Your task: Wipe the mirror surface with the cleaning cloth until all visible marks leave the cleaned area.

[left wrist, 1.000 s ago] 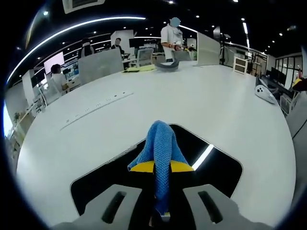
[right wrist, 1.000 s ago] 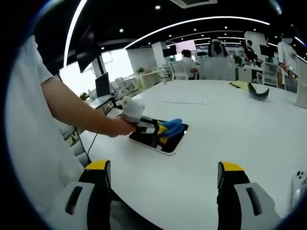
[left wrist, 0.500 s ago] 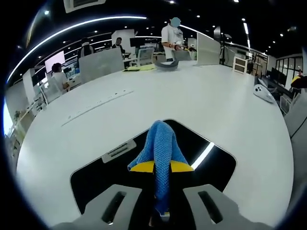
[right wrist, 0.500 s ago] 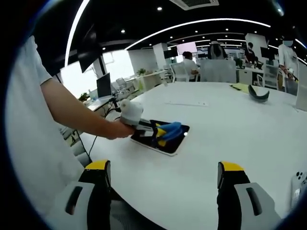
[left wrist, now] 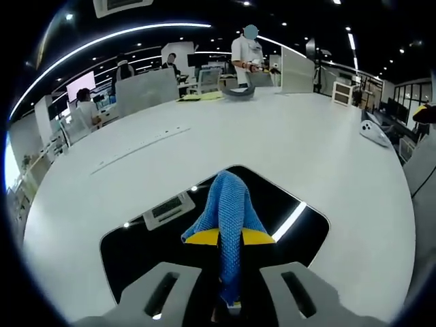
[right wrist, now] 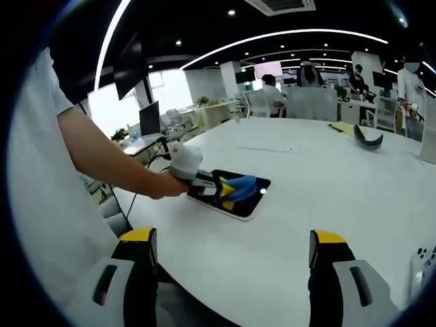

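Change: left gripper (left wrist: pixel 228 238) with cloth (left wrist: pixel 228 204) sits nearer the mirror's (left wrist: pixel 300 225) far edge than before.
Cloth: blue, pinched between left jaws.
Right gripper (right wrist: pixel 231 262): jaws spread, holding nothing.

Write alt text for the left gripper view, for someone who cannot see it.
A folded blue knitted cleaning cloth, clamped between the yellow-tipped jaws of the left gripper, rests on a dark rectangular mirror lying flat on a large white table. People stand and sit at desks in the open office beyond.
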